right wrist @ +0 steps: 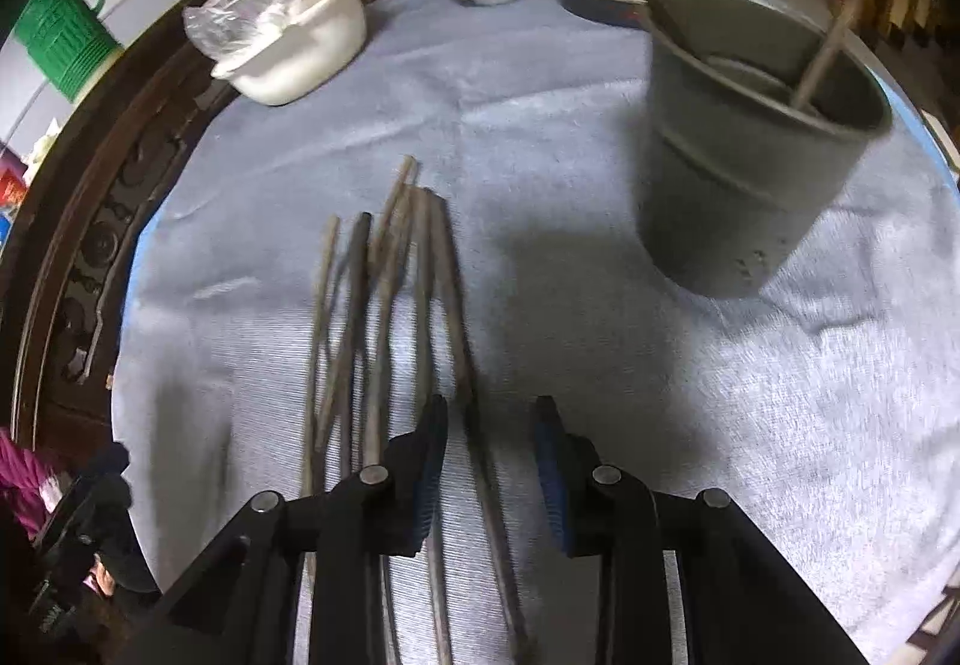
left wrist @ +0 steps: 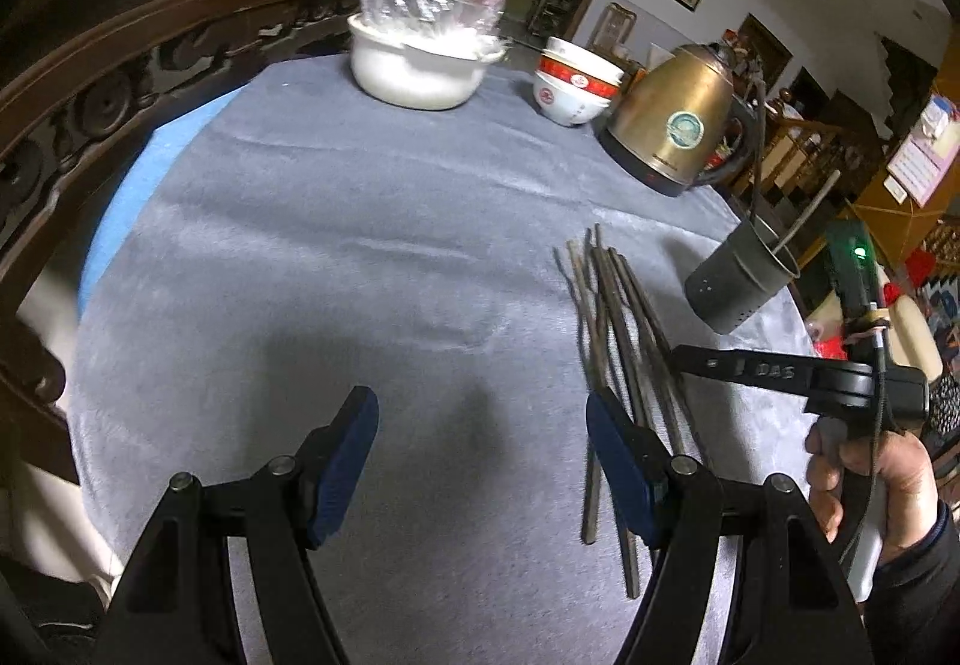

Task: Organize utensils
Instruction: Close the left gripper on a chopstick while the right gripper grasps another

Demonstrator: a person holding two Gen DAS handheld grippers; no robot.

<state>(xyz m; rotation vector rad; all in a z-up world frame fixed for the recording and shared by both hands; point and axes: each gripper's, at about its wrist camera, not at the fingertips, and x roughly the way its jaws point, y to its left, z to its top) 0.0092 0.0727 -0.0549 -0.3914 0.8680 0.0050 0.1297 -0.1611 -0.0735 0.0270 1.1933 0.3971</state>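
Several dark chopsticks [left wrist: 612, 317] lie in a loose bundle on the grey tablecloth [left wrist: 336, 221]; they also show in the right wrist view [right wrist: 390, 293]. A dark grey utensil cup [left wrist: 741, 281] stands beyond them with two sticks leaning inside; it is also in the right wrist view [right wrist: 756, 143]. My left gripper [left wrist: 483, 443] is open and empty, just left of the bundle. My right gripper [right wrist: 492, 443] is open, low over the near ends of the chopsticks, with one stick running between its jaws. The right gripper's finger [left wrist: 756, 368] shows from the side in the left wrist view.
A white pot with a plastic bag [left wrist: 420, 59], stacked red-and-white bowls [left wrist: 576, 80] and a gold kettle [left wrist: 678, 119] stand along the far edge. A carved dark wooden rail [left wrist: 120, 83] borders the table on the left.
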